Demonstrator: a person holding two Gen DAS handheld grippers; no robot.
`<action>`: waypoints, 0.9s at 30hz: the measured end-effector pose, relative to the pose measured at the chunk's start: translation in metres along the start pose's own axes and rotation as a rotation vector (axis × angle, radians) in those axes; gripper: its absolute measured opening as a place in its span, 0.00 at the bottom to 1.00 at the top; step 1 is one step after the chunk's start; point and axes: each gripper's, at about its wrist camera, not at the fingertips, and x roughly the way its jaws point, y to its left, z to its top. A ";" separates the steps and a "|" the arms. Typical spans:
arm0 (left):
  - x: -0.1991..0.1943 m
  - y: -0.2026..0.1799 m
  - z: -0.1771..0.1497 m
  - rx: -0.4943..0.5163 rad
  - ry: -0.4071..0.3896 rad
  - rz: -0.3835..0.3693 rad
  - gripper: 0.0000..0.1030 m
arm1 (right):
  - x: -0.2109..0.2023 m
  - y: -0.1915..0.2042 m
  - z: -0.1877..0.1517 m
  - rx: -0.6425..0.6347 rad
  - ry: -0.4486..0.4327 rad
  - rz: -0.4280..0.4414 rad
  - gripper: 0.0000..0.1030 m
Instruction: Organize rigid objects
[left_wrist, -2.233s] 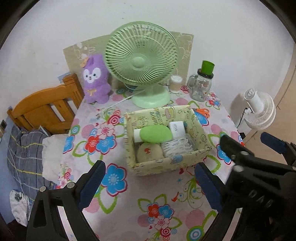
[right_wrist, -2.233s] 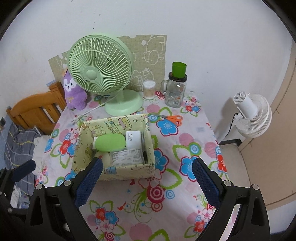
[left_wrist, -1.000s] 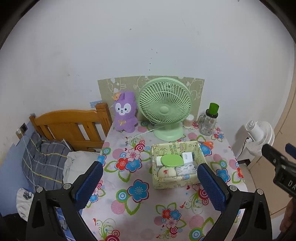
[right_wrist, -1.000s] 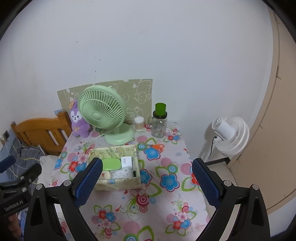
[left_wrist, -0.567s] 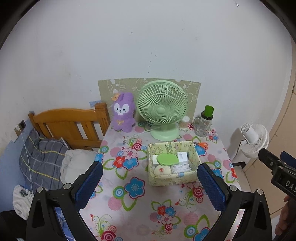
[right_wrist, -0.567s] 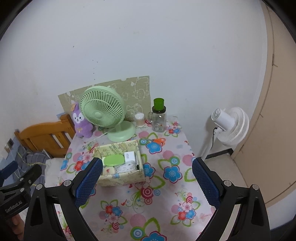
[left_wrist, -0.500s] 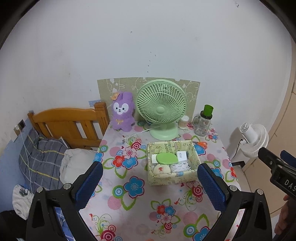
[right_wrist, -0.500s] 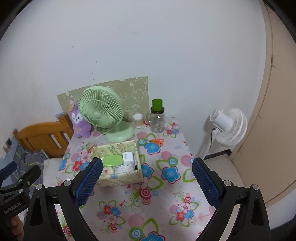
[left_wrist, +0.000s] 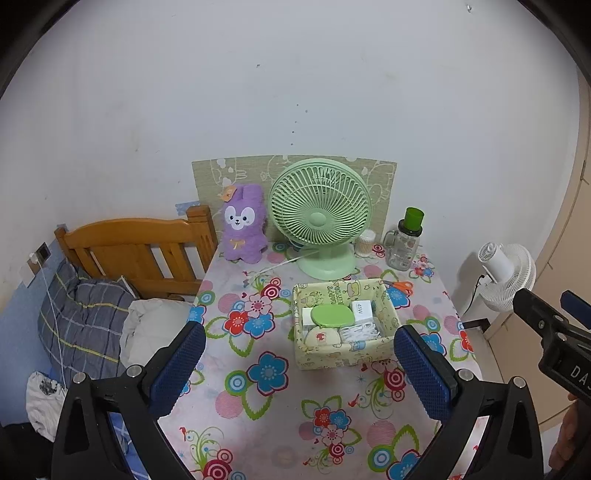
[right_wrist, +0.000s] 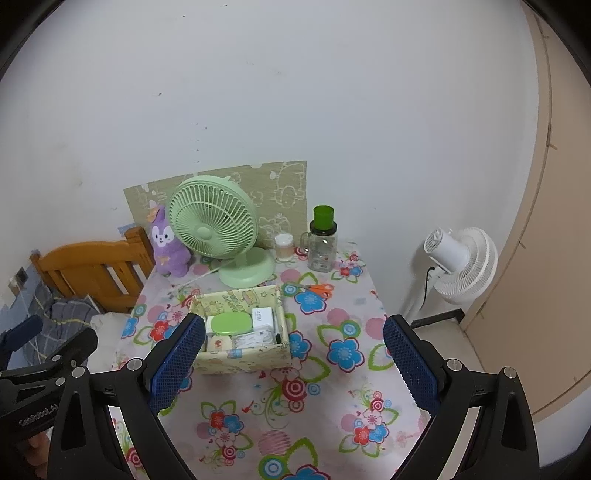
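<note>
A yellow patterned box (left_wrist: 343, 354) (right_wrist: 240, 356) stands mid-table, holding a green oval case (left_wrist: 331, 315) (right_wrist: 232, 323), a white charger box (left_wrist: 362, 309) (right_wrist: 263, 318), a round cream item and a white coiled cable. Orange scissors (left_wrist: 399, 285) (right_wrist: 318, 288) lie on the flowered cloth behind its right corner. My left gripper (left_wrist: 299, 363) hangs open, high above the table's near side with nothing between its fingers. My right gripper (right_wrist: 291, 360) is open too, held well back from the box, empty.
At the table's back stand a green desk fan (left_wrist: 320, 216) (right_wrist: 214, 221), a purple plush (left_wrist: 243, 225), a cotton-swab jar (right_wrist: 283, 246) and a glass bottle with green lid (left_wrist: 406, 240) (right_wrist: 323, 240). A wooden bed (left_wrist: 136, 251) lies left, a white floor fan (right_wrist: 461, 258) right.
Both grippers pulled up and back from close over the box, so the whole table now shows. In the last half second the views barely shifted. Both stayed open.
</note>
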 end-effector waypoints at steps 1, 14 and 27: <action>0.000 0.000 0.000 0.000 0.000 0.000 1.00 | 0.000 0.000 0.000 -0.003 -0.003 -0.002 0.96; -0.001 0.001 0.002 0.010 -0.009 -0.002 1.00 | -0.002 -0.003 0.000 0.012 -0.013 -0.009 0.96; -0.004 0.002 0.002 0.005 -0.007 -0.006 1.00 | -0.003 0.000 0.000 0.014 -0.013 0.000 0.96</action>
